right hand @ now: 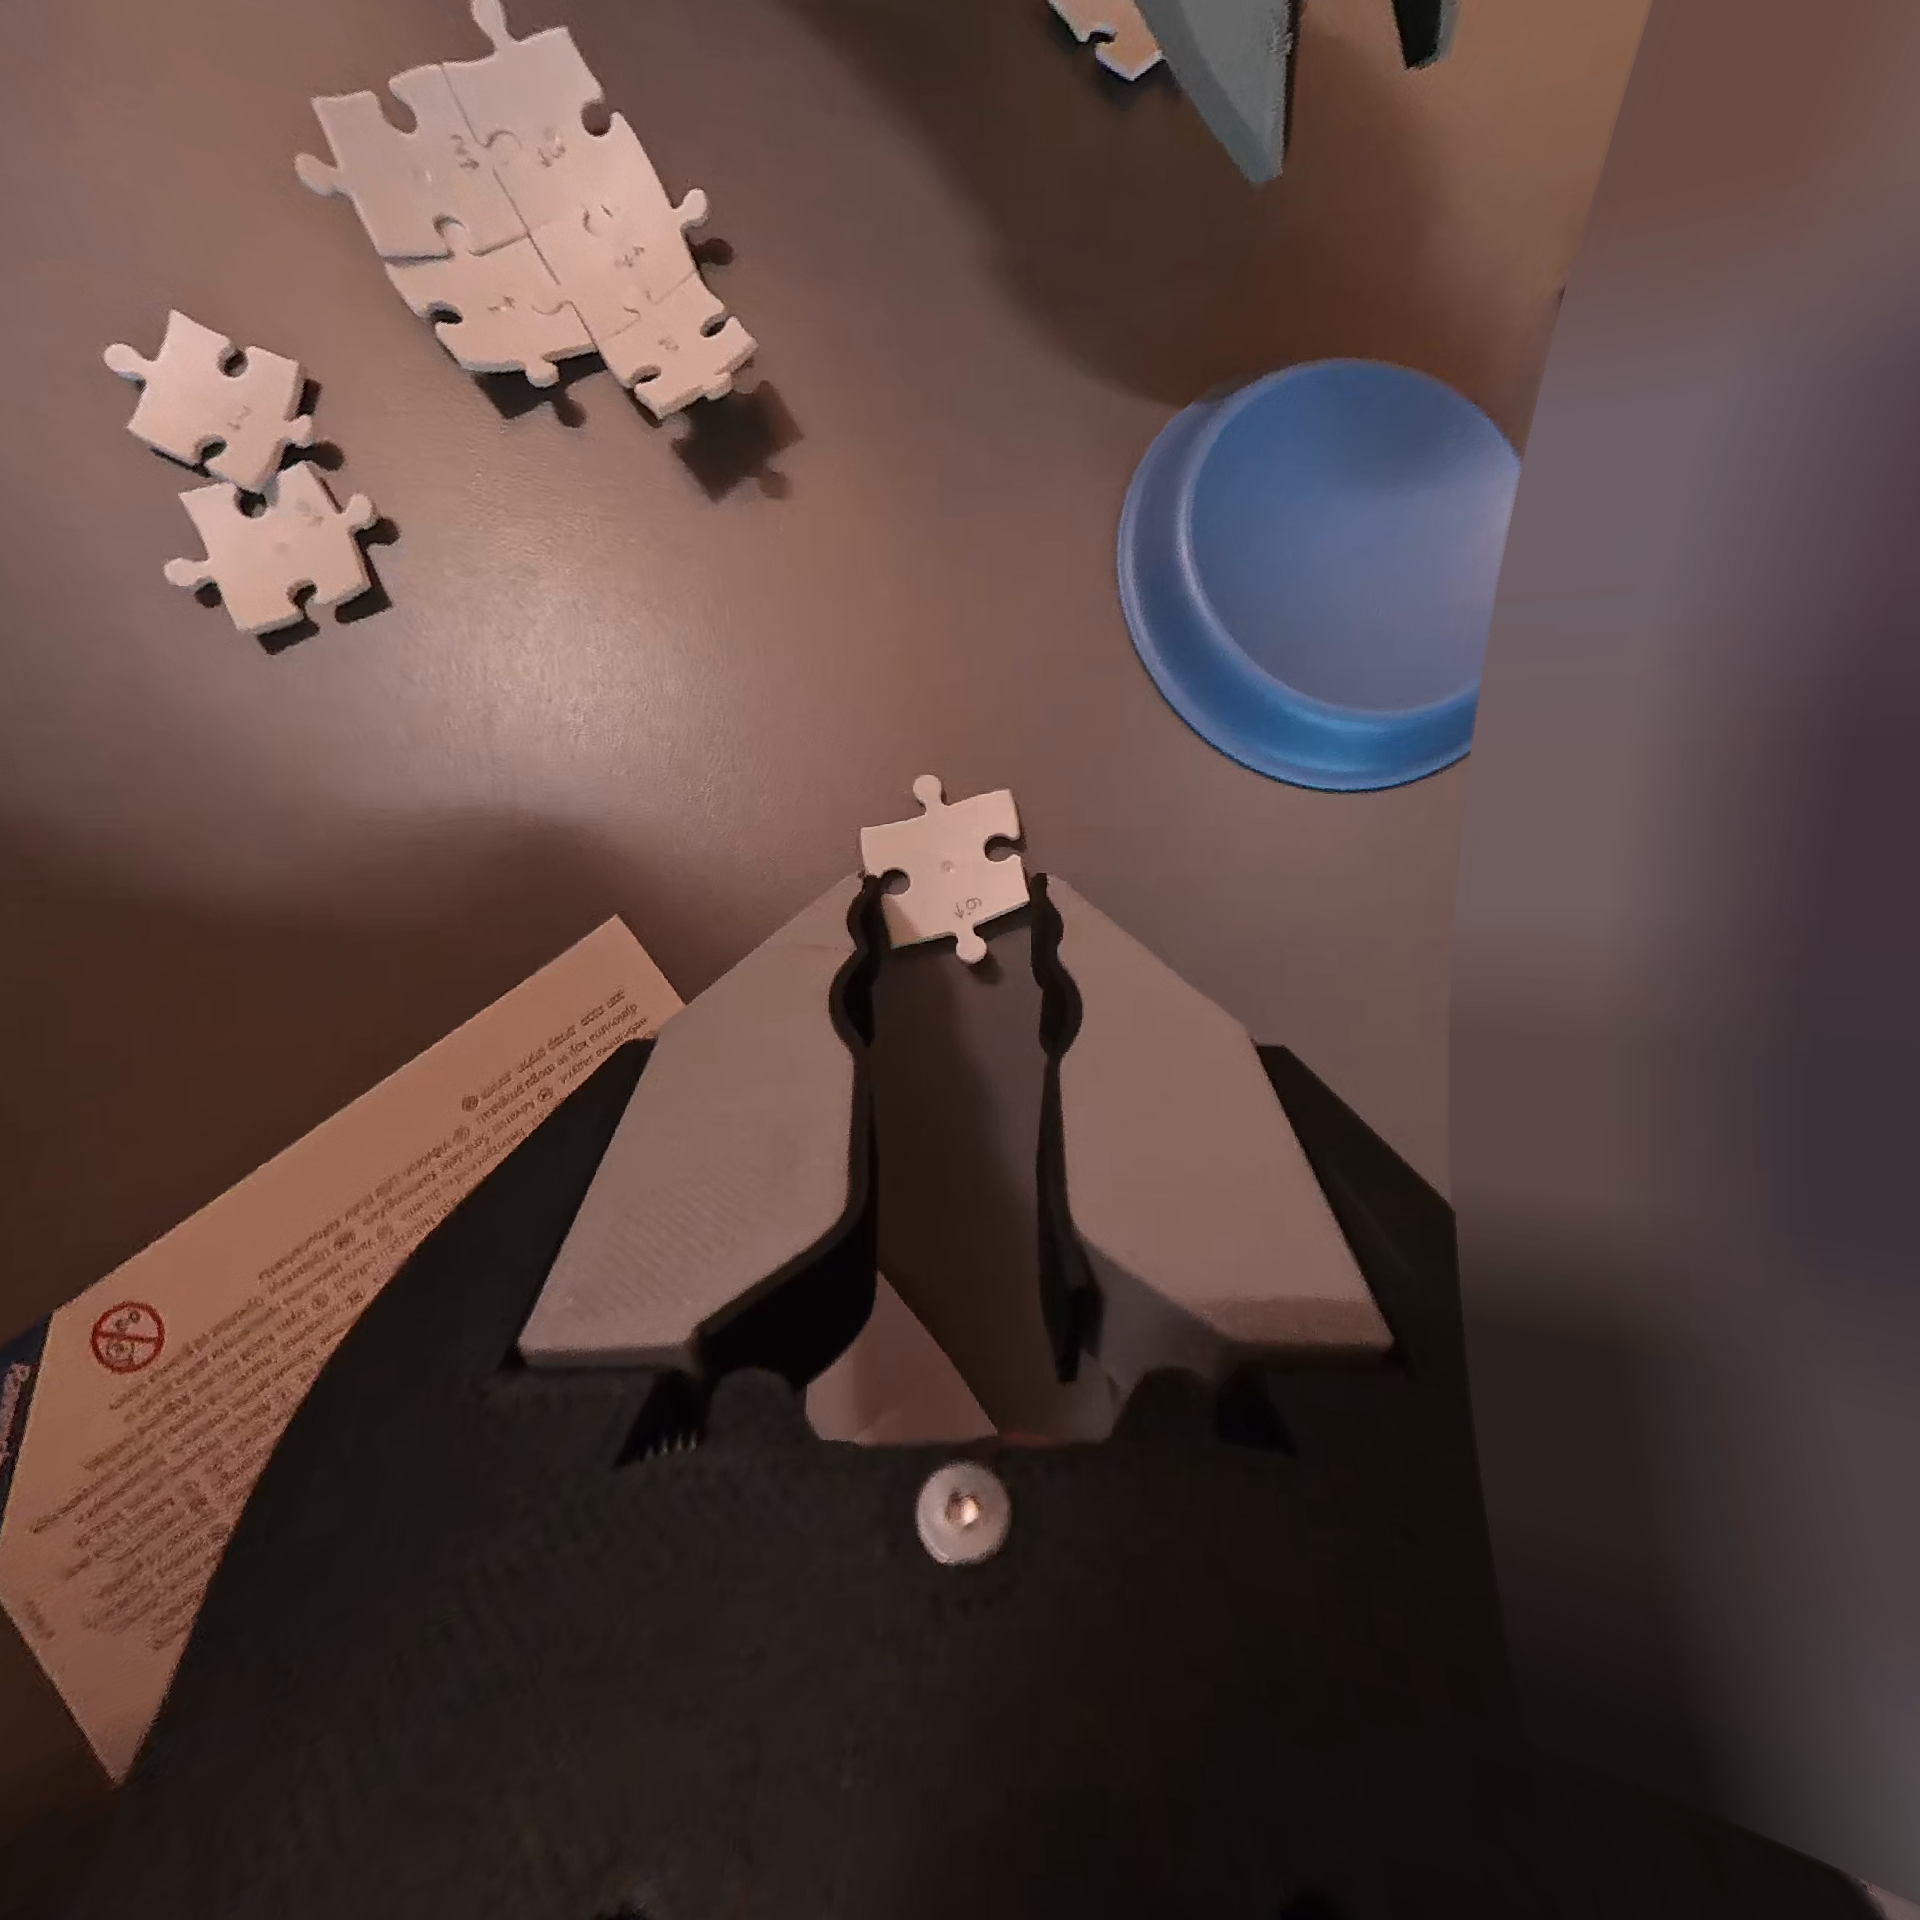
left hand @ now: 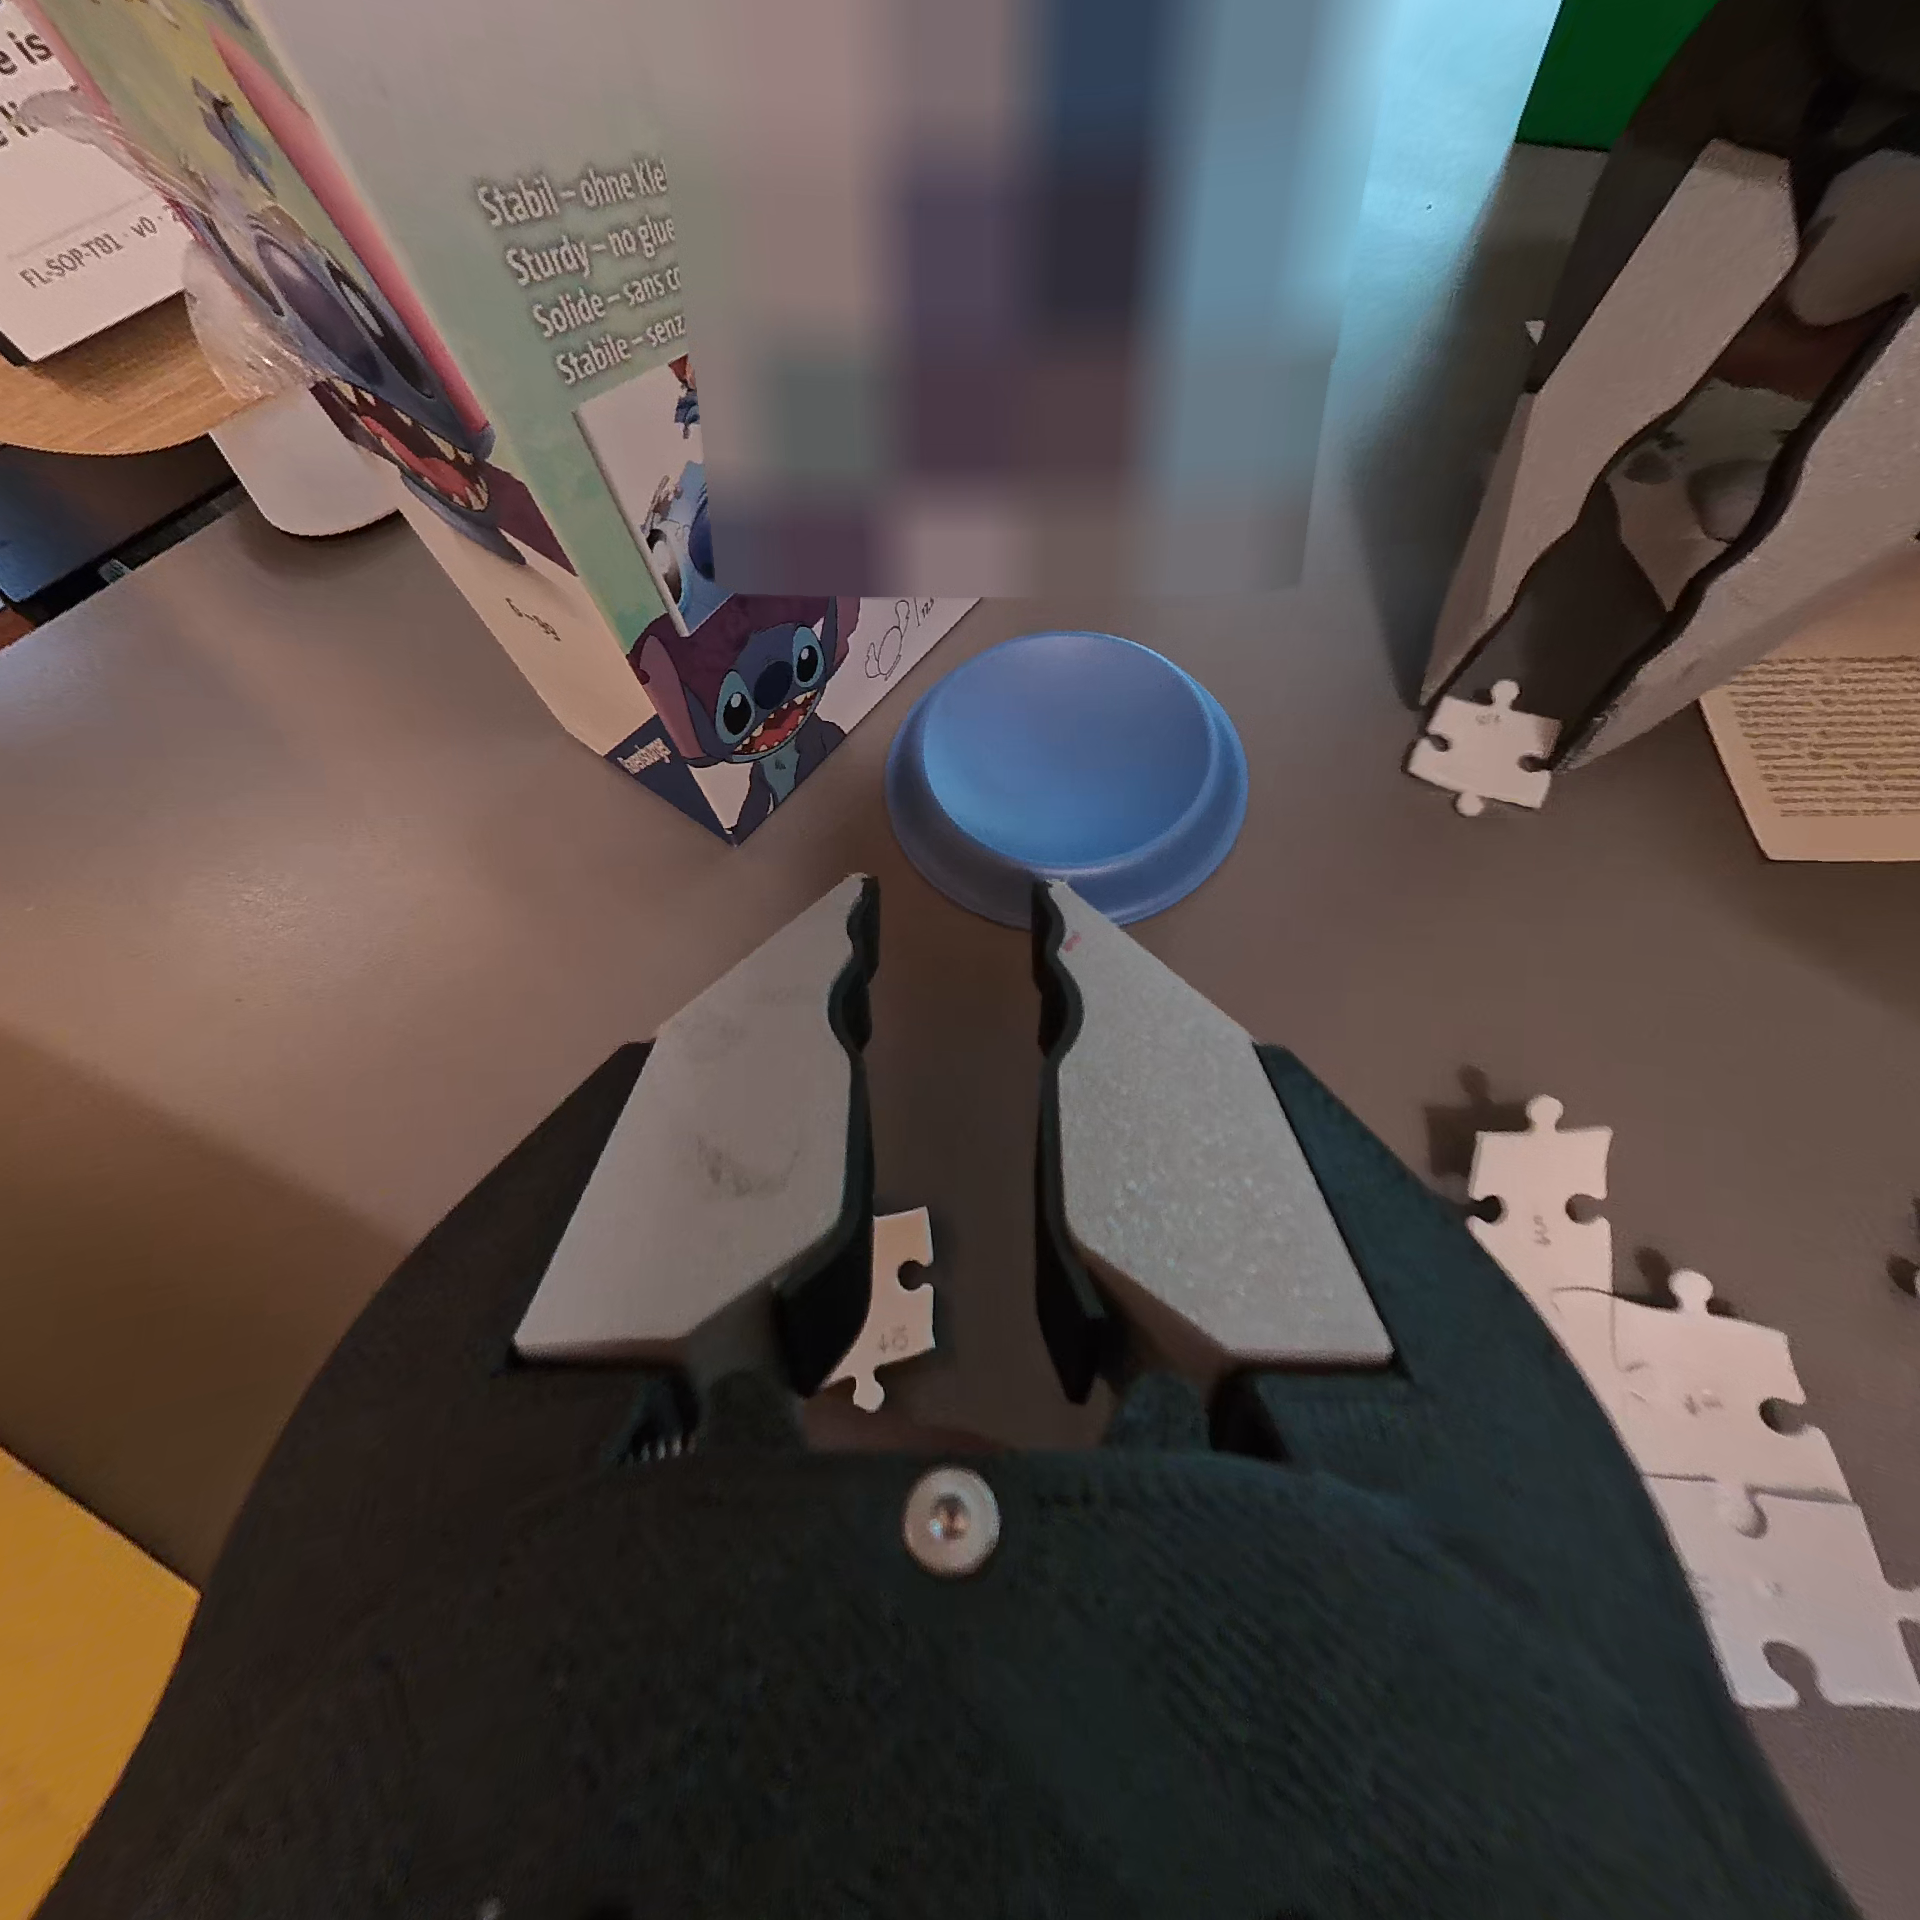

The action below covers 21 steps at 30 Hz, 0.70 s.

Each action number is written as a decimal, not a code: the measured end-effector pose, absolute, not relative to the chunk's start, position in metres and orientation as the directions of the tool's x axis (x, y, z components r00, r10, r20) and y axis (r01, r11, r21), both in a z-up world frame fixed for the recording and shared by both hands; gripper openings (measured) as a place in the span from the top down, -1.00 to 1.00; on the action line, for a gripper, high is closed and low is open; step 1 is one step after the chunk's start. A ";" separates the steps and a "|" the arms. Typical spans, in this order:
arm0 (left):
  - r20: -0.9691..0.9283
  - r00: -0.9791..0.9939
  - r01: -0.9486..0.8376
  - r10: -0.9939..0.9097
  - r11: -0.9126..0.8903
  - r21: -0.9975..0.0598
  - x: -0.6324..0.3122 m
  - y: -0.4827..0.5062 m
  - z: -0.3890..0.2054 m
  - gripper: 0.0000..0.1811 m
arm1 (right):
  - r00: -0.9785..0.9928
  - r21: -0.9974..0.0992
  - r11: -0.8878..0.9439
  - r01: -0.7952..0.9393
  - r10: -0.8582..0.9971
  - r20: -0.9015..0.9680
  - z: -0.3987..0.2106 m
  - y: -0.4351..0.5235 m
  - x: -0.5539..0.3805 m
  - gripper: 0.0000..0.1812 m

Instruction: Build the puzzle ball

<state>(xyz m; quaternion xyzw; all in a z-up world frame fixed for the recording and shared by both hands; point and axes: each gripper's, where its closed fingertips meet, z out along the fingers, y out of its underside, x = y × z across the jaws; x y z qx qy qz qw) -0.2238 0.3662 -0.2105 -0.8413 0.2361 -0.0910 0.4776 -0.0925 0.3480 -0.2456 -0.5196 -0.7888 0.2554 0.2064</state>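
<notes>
Grey tabletop [right hand: 582, 727] shows me an early stage: one small joined patch [right hand: 530, 239], loose pieces [right hand: 223, 400], blue stand [right hand: 1320, 582] bare, my right gripper [right hand: 951, 883] pinching a single piece [right hand: 940, 857], left gripper [left hand: 951, 888] parted, empty.

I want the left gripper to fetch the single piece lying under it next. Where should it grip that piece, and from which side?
The left gripper is open and empty. The loose piece lies flat, white side up, on the table below its fingers, half hidden. Probably come straight down from above and pinch two opposite edges, avoiding the tabs; flat as it lies, no face can be gripped.
</notes>
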 end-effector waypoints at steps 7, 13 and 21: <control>-0.034 0.862 -0.298 -0.506 -0.451 -0.841 -0.218 0.363 -0.214 0.69 | -0.304 -0.653 0.312 0.691 0.944 0.129 -0.221 0.342 -0.107 0.72; 0.134 0.818 -0.186 -0.559 -0.479 -0.858 -0.199 0.356 -0.206 0.68 | -0.227 -0.704 0.296 0.646 0.955 0.192 -0.204 0.334 -0.129 0.72; 0.167 0.811 -0.173 -0.561 -0.502 -0.848 -0.196 0.355 -0.209 0.67 | -0.120 -0.694 0.250 0.675 0.965 0.231 -0.210 0.329 -0.145 0.72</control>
